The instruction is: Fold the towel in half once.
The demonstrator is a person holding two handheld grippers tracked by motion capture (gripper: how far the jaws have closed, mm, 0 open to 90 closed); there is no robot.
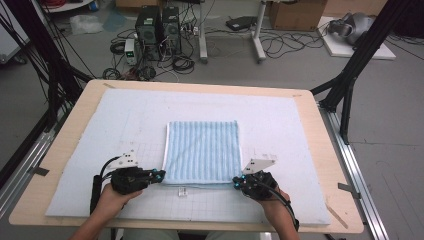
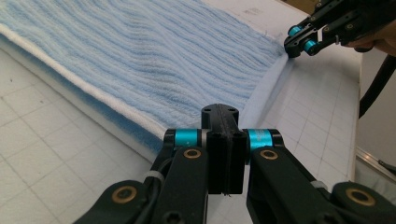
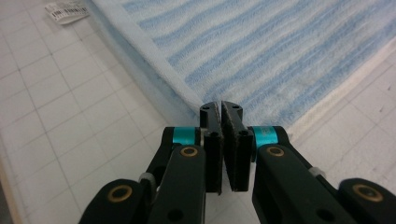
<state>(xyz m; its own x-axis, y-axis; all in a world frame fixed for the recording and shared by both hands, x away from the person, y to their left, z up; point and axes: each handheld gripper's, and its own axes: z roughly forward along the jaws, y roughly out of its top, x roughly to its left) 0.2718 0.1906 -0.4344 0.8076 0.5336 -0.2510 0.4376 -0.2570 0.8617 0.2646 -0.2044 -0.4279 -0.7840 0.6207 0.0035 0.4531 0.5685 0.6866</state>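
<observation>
1. Left gripper [image 1: 159, 174] rests at the near left corner of the towel [image 1: 202, 150]. In the left gripper view its jaws are pressed flat together with no gap, and the tip [image 2: 224, 119] meets the towel's white edge. Whether any cloth is pinched between the pads cannot be told, since the jaw tip covers the contact.

2. Right gripper [image 1: 236, 181] sits at the towel's near right corner. In the right gripper view its jaws [image 3: 222, 114] are closed to a thin slit at that corner, where the white hem [image 3: 154, 60] runs in. A pinch on the hem looks likely but is not confirmed.

3. Folded light-blue striped towel lies flat, roughly square, near the middle of the pale blue gridded mat [image 1: 280, 120], slightly toward the person's side. Its near edge spans the gap between the two grippers.

4. Layers are visible along the towel's left edge in the left gripper view [image 2: 140, 60], white border over blue underneath.

5. A small white label [image 1: 182, 191] lies on the mat just in front of the towel's near edge, between the grippers; it also appears in the right gripper view [image 3: 67, 10].

6. Mat rests on a wooden table [image 1: 70, 135]. Both of the person's hands enter from the bottom edge, each holding one gripper.

7. Computer towers [image 1: 157, 27] and loose cables [image 1: 180, 62] occupy the floor beyond the table.
</observation>
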